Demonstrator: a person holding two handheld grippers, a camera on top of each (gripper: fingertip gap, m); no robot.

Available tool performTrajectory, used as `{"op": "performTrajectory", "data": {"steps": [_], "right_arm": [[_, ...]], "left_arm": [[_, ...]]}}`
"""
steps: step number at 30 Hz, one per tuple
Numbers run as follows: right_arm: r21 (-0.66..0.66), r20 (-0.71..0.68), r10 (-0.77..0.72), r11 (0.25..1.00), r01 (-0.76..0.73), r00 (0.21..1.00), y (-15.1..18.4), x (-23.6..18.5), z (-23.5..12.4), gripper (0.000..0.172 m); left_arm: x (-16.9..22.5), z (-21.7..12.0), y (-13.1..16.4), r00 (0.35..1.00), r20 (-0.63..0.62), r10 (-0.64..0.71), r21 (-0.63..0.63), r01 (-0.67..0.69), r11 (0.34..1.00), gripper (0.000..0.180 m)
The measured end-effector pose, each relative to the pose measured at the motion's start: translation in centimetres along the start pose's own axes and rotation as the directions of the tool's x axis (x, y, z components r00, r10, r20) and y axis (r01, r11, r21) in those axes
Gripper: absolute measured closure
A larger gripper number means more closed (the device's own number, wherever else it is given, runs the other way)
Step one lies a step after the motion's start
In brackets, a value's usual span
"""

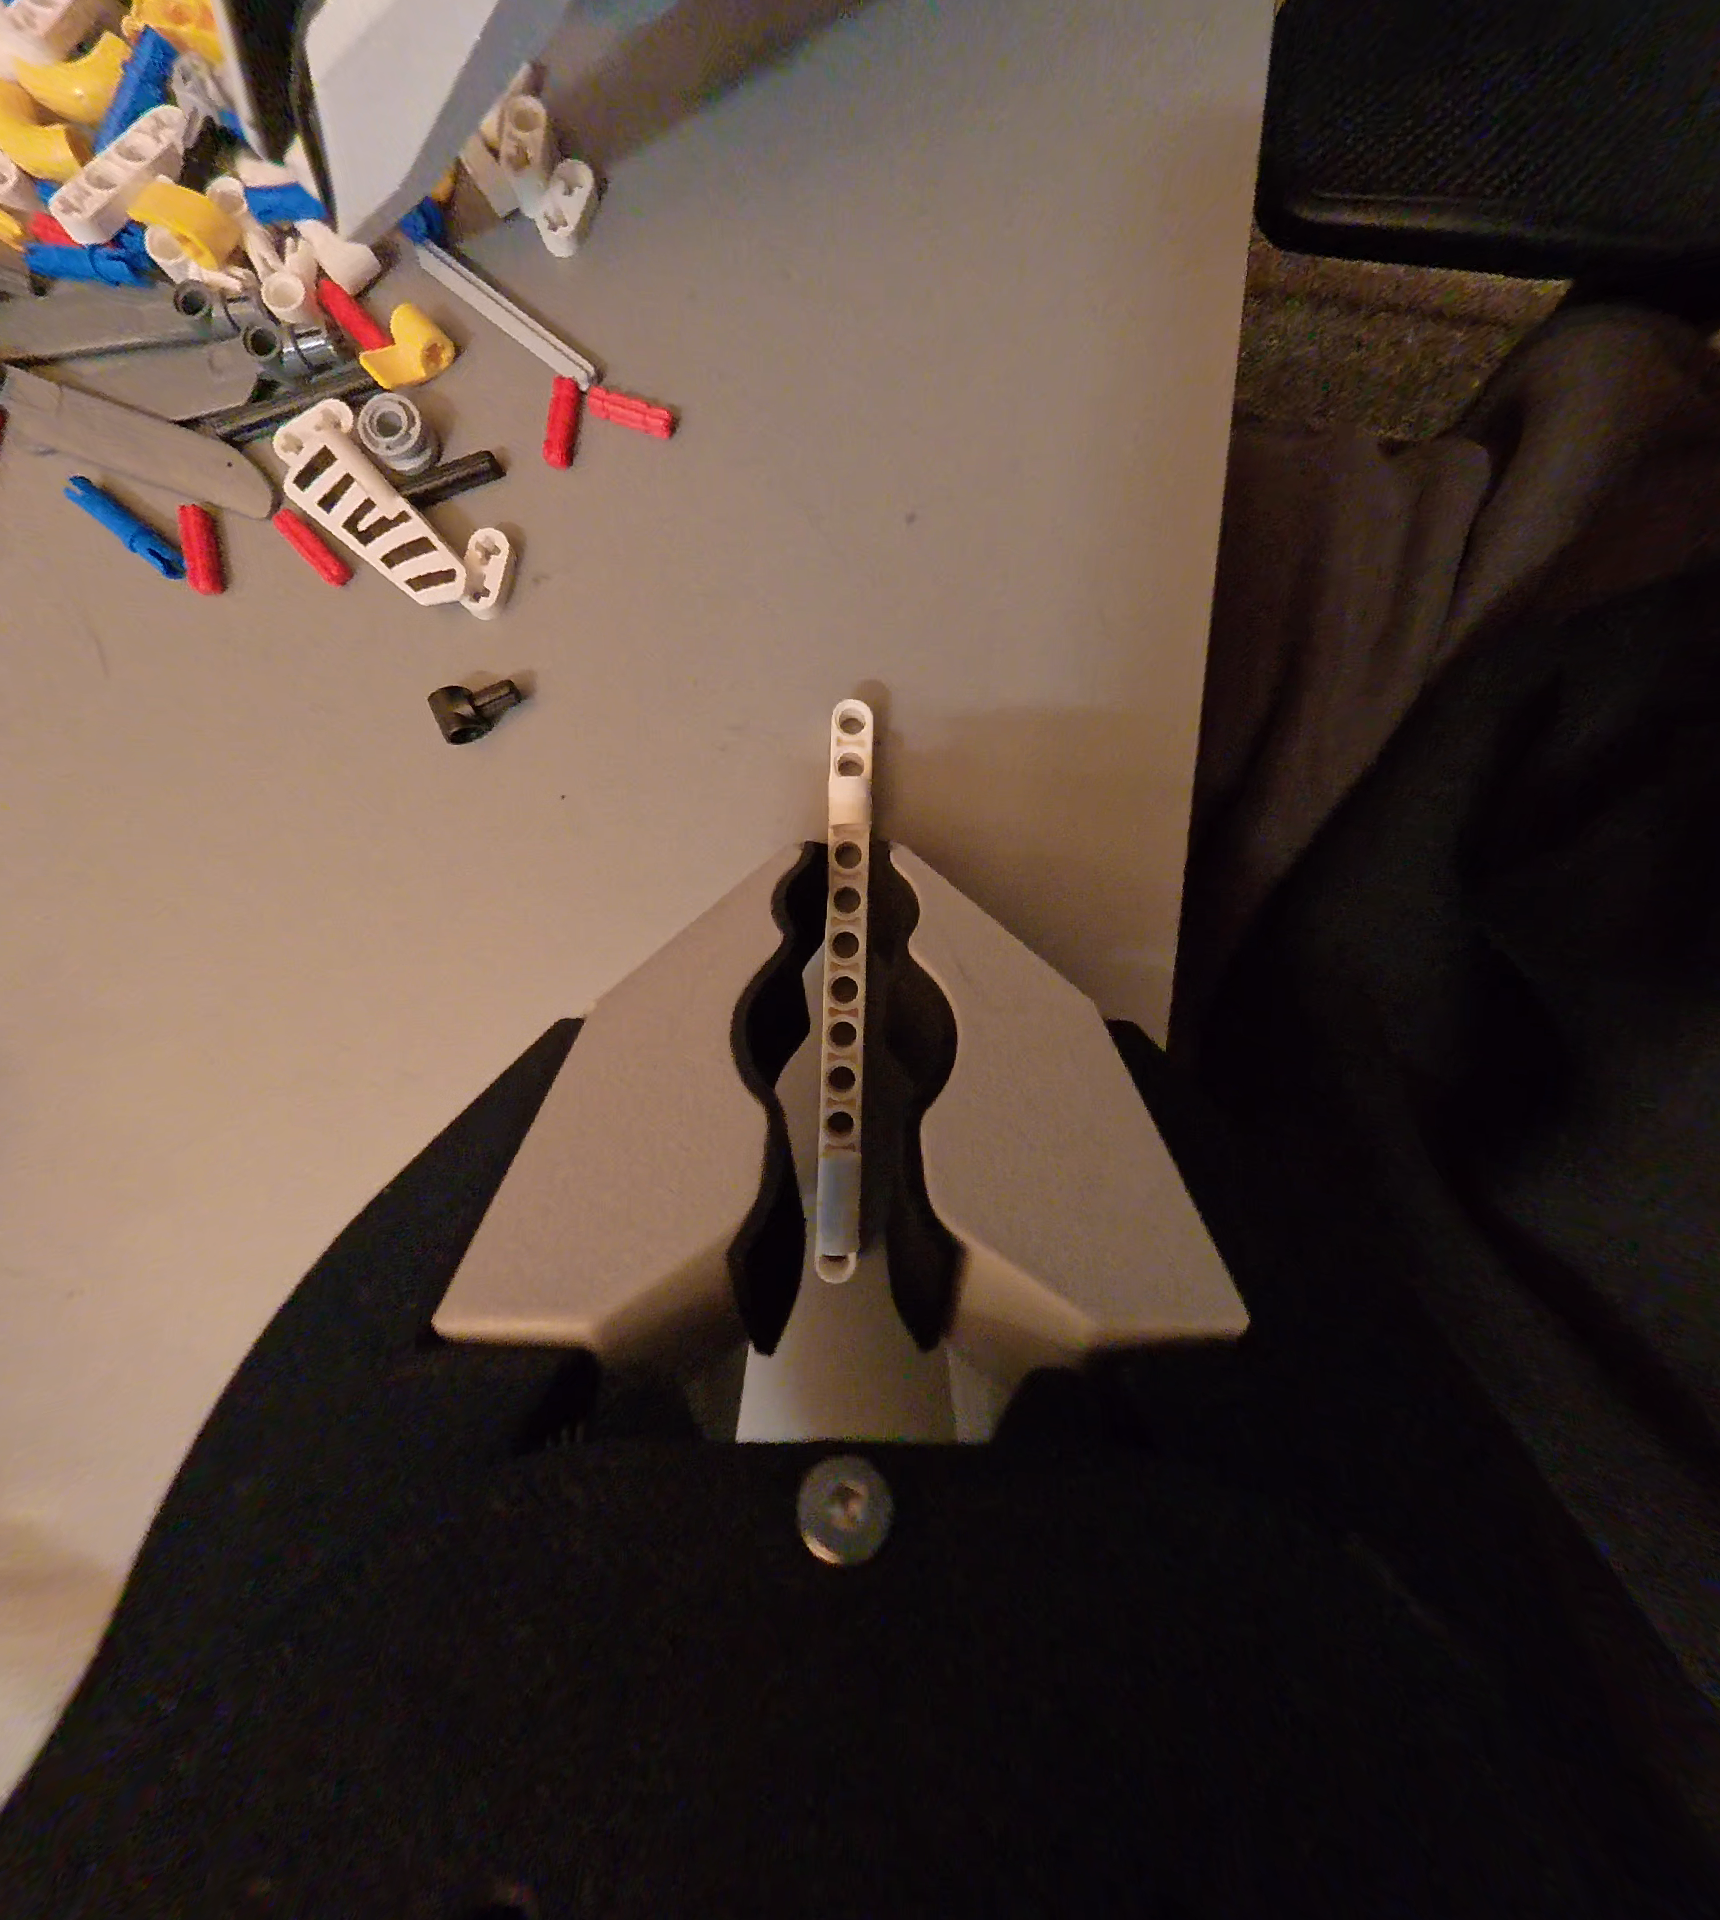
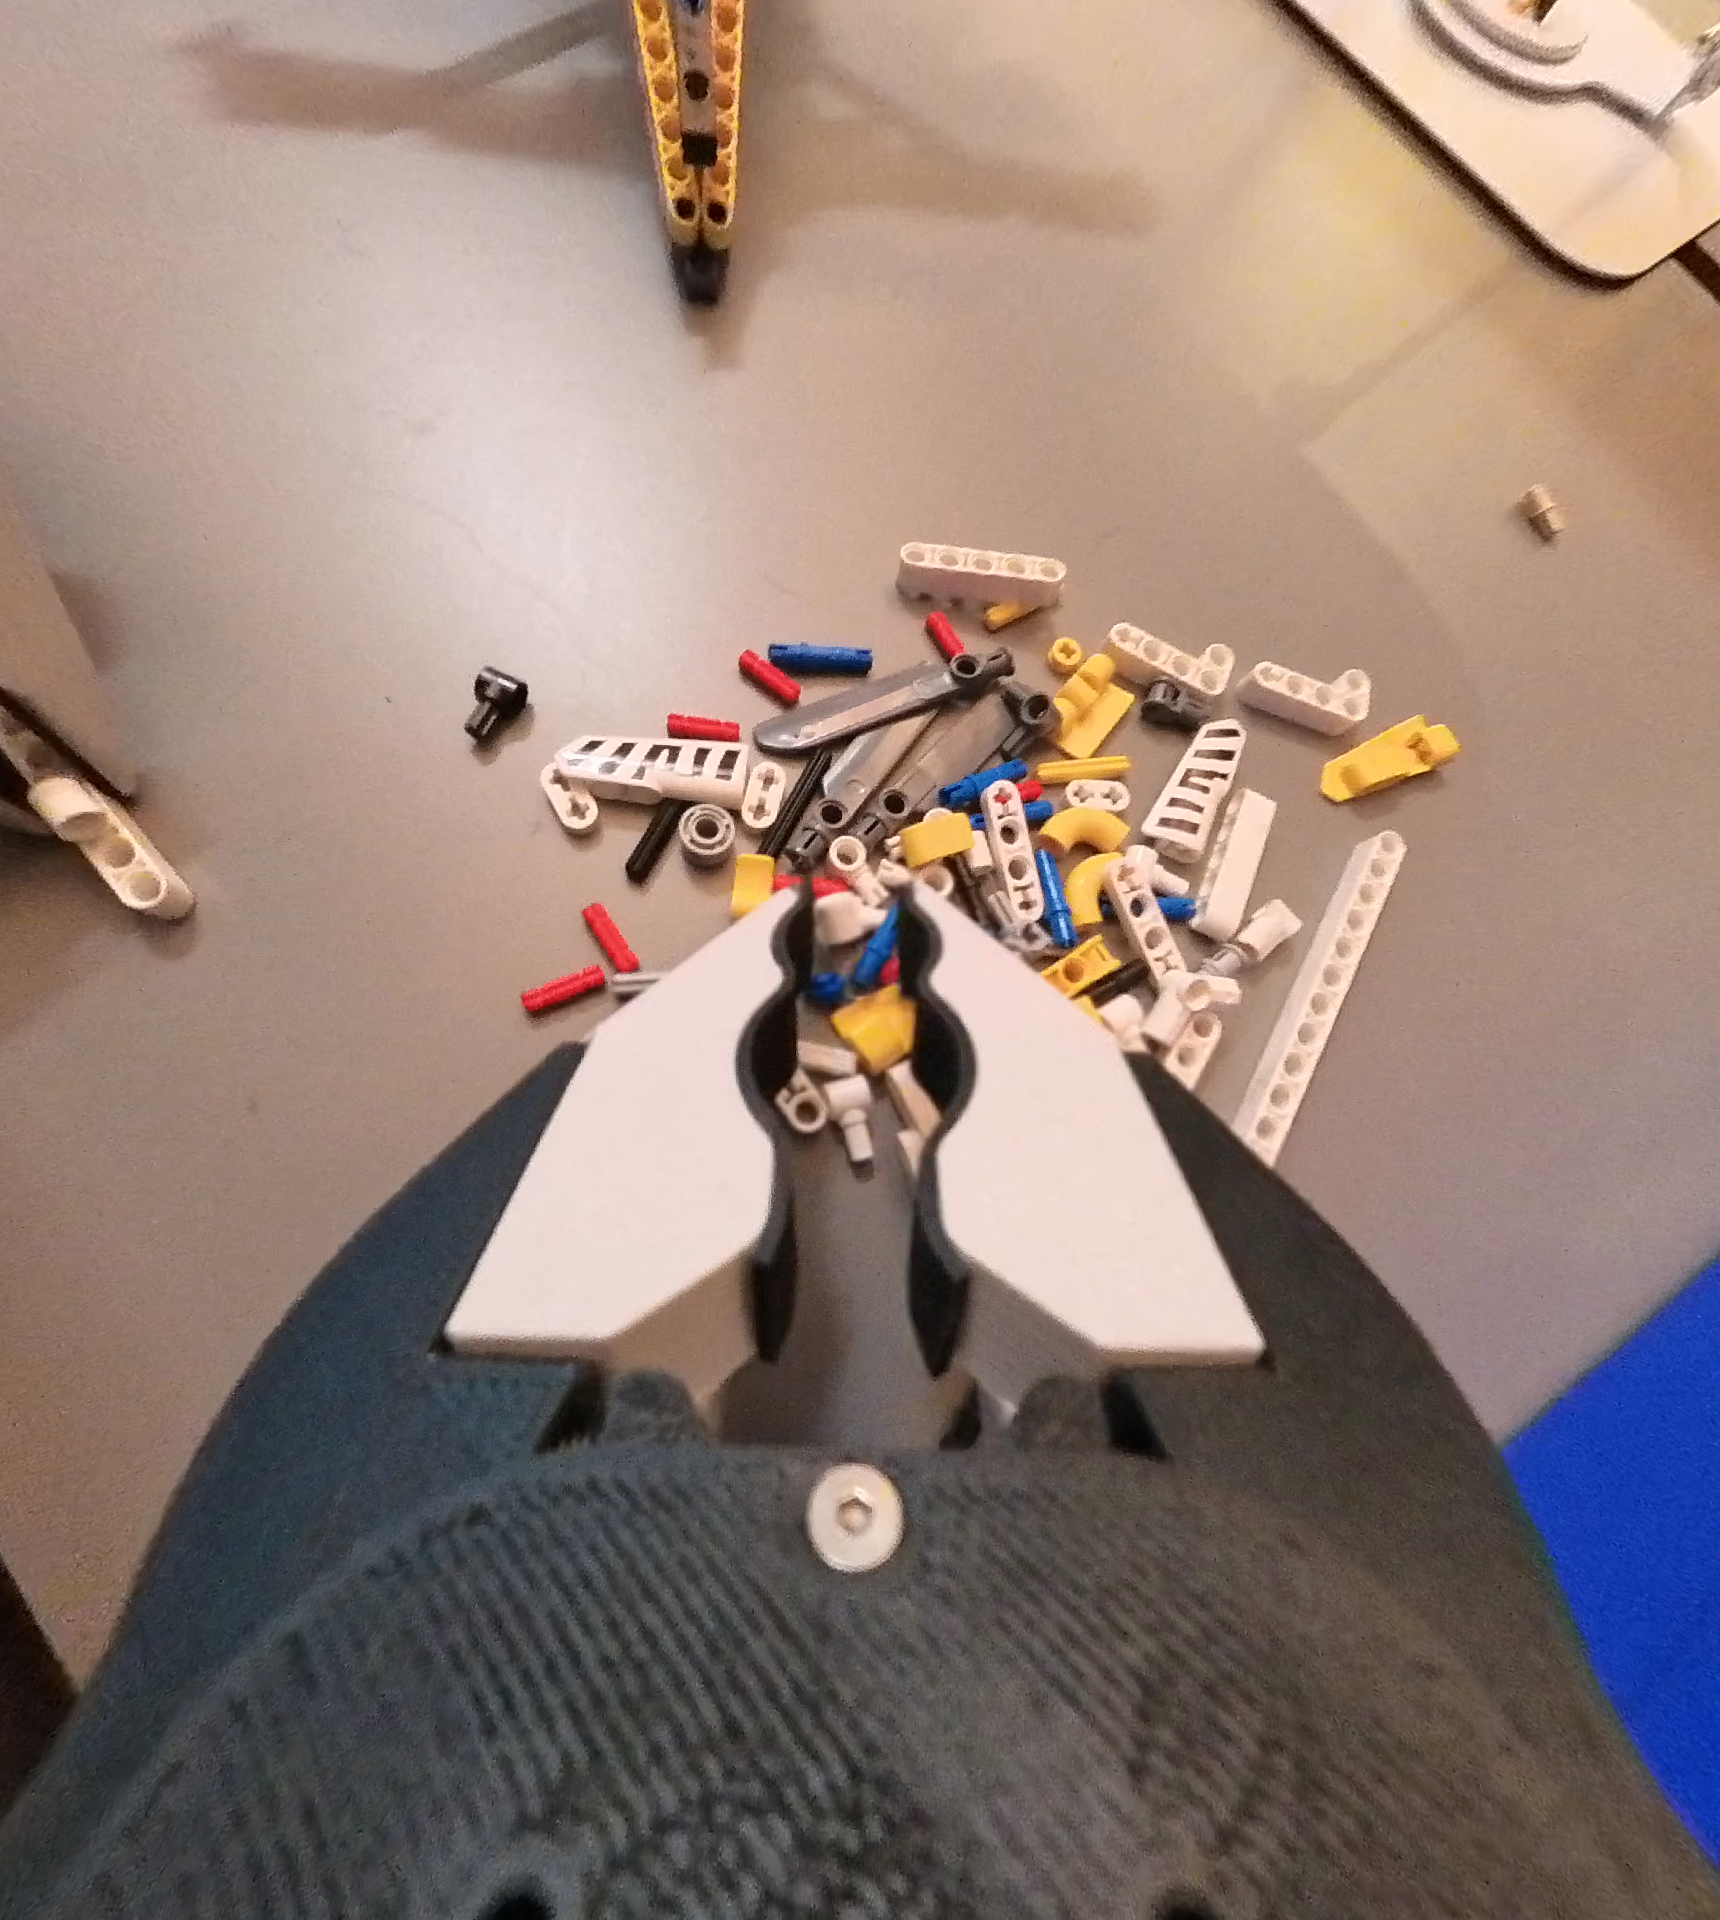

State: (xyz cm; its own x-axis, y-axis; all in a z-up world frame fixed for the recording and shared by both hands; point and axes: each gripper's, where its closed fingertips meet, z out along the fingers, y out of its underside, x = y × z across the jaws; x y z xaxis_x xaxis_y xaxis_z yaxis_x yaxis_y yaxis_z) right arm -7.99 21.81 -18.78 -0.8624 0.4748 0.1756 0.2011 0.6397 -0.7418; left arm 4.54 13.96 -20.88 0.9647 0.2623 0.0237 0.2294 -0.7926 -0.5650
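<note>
Nearest the lens in the left wrist view, the left gripper [image 1: 848,862] has its grey fingers closed on a long white plastic beam with a row of round holes [image 1: 843,997]. That beam runs lengthwise between the black pads, and its far end sticks out past the fingertips over the grey tabletop [image 1: 835,520], close to the table's right edge. A small black connector piece [image 1: 469,709] lies alone left of the beam's tip. Farther off, at the upper left of the frame, sits a heap of loose plastic building pieces [image 1: 160,312] in white, yellow, blue, red and grey.

Low in the right wrist view, the right gripper [image 2: 854,904] hangs over the near edge of the same heap [image 2: 991,821], its fingertips a little apart. Blue, white and yellow bits show through the gap, lying on the table below; whether the pads press on any of them I cannot tell. Right of the heap lies another long white holed beam [image 2: 1323,997]. A yellow and black built strut [image 2: 695,145] stands at the top centre. At the left edge the other gripper shows with its white beam [image 2: 113,847].
</note>
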Motion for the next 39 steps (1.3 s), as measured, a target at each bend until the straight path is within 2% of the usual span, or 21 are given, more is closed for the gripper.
{"op": "performTrajectory", "data": {"steps": [2,8,10,13,15,18,22,27,31,39], "right_arm": [[0.018,0.007,0.013,1.000,-0.013,1.000,-0.4,0.1,-0.4,0.152],[0.057,-0.007,0.042,0.998,-0.042,0.999,-0.9,0.4,-2.5,0.150],[0.085,0.059,0.037,0.995,-0.042,0.998,-1.5,-1.5,-3.1,0.146],[0.137,0.232,-0.023,0.991,-0.009,0.973,-2.4,-7.0,-2.9,0.145],[0.127,0.338,-0.059,0.992,0.016,0.939,-2.3,-10.5,-2.3,0.142],[0.101,0.411,-0.109,0.992,0.073,0.905,-1.8,-13.1,-1.1,0.142],[0.108,0.463,-0.130,0.990,0.089,0.877,-2.2,-14.0,-0.5,0.164],[0.112,0.495,-0.158,0.987,0.117,0.854,-2.3,-14.2,-0.2,0.165],[0.092,0.474,-0.235,0.972,0.218,0.849,-1.4,-14.1,0.1,0.165],[0.108,0.499,-0.217,0.976,0.188,0.839,-1.6,-14.2,0.0,0.166]], "left_arm": [[0.0,0.0,0.0,1.000,-0.009,-0.013,0.010,0.013,1.000,0.171],[0.0,0.0,-0.1,0.999,-0.024,-0.040,0.044,0.041,0.998,0.171],[0.0,0.0,-0.1,0.998,-0.032,-0.051,0.054,0.052,0.997,0.171],[0.0,0.0,-0.1,0.998,-0.037,-0.053,0.062,0.055,0.997,0.171],[0.0,0.0,-0.1,0.998,-0.039,-0.049,0.063,0.052,0.997,0.171],[0.0,0.0,-0.1,0.998,-0.038,-0.042,0.064,0.045,0.997,0.171],[0.0,0.0,-0.1,0.999,-0.027,-0.036,0.077,0.038,0.996,0.171],[0.0,0.0,-0.1,0.999,-0.023,-0.039,0.110,0.041,0.993,0.171],[0.0,0.1,-0.1,0.999,-0.022,-0.037,0.120,0.039,0.992,0.171],[0.0,0.1,-0.1,0.998,-0.040,-0.039,0.094,0.043,0.995,0.171]]}}
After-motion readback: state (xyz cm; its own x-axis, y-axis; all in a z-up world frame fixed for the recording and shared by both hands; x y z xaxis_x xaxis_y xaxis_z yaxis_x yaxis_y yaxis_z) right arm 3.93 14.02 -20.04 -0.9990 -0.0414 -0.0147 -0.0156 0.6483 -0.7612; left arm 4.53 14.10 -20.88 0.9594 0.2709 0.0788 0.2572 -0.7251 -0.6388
